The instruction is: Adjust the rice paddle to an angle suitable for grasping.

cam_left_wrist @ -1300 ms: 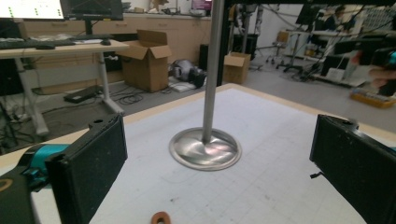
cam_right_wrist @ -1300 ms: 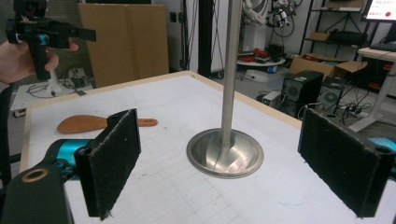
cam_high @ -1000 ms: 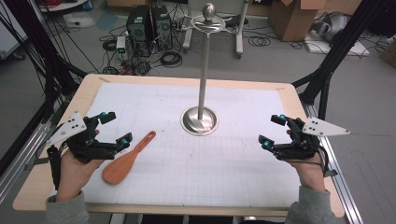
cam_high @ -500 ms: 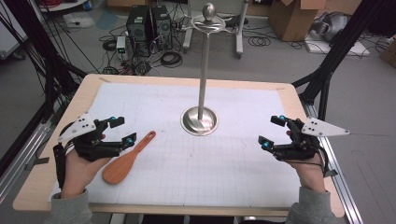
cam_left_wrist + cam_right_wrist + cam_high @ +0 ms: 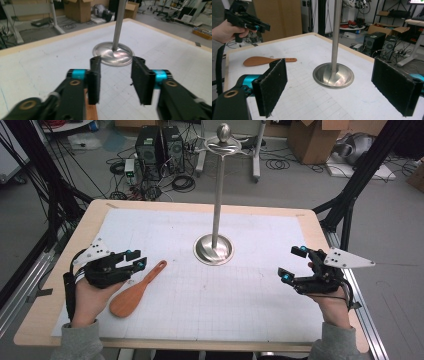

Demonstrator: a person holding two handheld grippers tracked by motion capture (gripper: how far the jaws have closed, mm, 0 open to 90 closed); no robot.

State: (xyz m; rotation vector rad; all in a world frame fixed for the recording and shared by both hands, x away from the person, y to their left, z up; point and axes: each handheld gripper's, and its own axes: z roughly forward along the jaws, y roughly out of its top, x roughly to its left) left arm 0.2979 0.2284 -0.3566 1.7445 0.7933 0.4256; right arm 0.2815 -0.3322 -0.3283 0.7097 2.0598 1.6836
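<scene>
My left tool (image 5: 134, 261) hangs just above the wooden spoon (image 5: 134, 290), which lies flat on the white surface (image 5: 250, 310) near its left front part. The spoon's long axis runs on a slant: its broad bowl sits near my left hand (image 5: 90, 295), and its thin handle points away and toward the metal stand (image 5: 215, 247) in the middle. So the spoon lies just beside and below my left tool, on the side toward the middle of the surface, while my right tool (image 5: 292, 265) is well apart from it, across the stand's base.

My left tool's jaws have just been closing; from the left tool's own camera they stand partly apart with only bare surface and the stand's base between them, and a bit of the spoon (image 5: 90, 112) shows low down, under the left jaw, not between the pads. My right tool's jaws stand wide apart and grip nothing.

I judge the left tool is the one to take the spoon, and it must first shift sideways over the handle, with the jaws set across that slanted axis.
</scene>
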